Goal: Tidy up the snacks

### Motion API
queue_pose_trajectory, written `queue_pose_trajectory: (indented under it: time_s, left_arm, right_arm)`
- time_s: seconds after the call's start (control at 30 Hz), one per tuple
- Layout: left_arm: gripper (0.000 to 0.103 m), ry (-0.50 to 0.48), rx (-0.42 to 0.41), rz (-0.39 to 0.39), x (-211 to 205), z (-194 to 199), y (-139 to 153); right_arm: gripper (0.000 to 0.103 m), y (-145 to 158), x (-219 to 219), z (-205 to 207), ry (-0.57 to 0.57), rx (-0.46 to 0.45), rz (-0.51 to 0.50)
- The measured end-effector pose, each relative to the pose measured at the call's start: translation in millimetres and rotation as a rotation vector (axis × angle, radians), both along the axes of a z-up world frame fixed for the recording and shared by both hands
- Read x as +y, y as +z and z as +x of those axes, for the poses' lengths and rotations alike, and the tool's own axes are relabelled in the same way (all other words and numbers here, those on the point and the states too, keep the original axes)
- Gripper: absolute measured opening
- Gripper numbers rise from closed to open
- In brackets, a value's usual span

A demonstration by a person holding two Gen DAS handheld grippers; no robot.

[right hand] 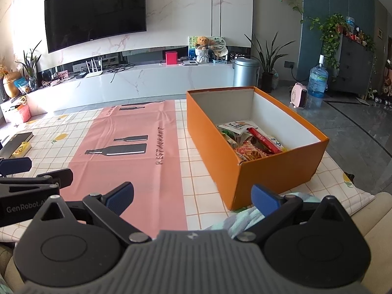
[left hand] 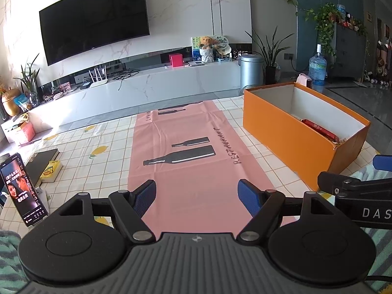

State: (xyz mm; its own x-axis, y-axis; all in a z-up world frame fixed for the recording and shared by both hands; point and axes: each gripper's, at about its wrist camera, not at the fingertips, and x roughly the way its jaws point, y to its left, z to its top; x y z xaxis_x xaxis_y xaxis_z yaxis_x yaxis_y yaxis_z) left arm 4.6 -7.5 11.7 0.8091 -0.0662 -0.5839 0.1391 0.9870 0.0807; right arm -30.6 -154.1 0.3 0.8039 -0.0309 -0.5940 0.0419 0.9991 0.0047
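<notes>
An orange cardboard box (right hand: pixel 281 171) with a white inside stands on the table to the right of a pink mat (right hand: pixel 127 152). Several snack packets (right hand: pixel 247 144) lie in its near end, with a long red packet (right hand: pixel 265 140) on top. In the left wrist view the box (left hand: pixel 289 142) is at the right and only the red packet (left hand: pixel 319 128) shows over its wall. My left gripper (left hand: pixel 197 196) is open and empty, low over the near end of the pink mat (left hand: pixel 196 147). My right gripper (right hand: pixel 193 196) is open and empty, near the box's front corner.
A phone on a stand (left hand: pixel 23 189), a dark book (left hand: pixel 41 163) and a yellow packet (left hand: pixel 50 170) sit at the table's left. The table has a checked cloth (right hand: pixel 196 171). A striped towel (right hand: pixel 245 216) lies at the near edge. Beyond are a TV console and a bin (right hand: pixel 245 72).
</notes>
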Motion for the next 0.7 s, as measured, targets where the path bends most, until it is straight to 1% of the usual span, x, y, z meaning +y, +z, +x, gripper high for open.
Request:
queue_pose_trajectory:
  time_s: [0.7]
  left_arm:
    - [0.089, 0.004, 0.006, 0.001, 1.4, -2.2, -1.4]
  right_arm:
    - [0.099, -3.4, -0.1, -0.1, -0.011, 0.012, 0.011]
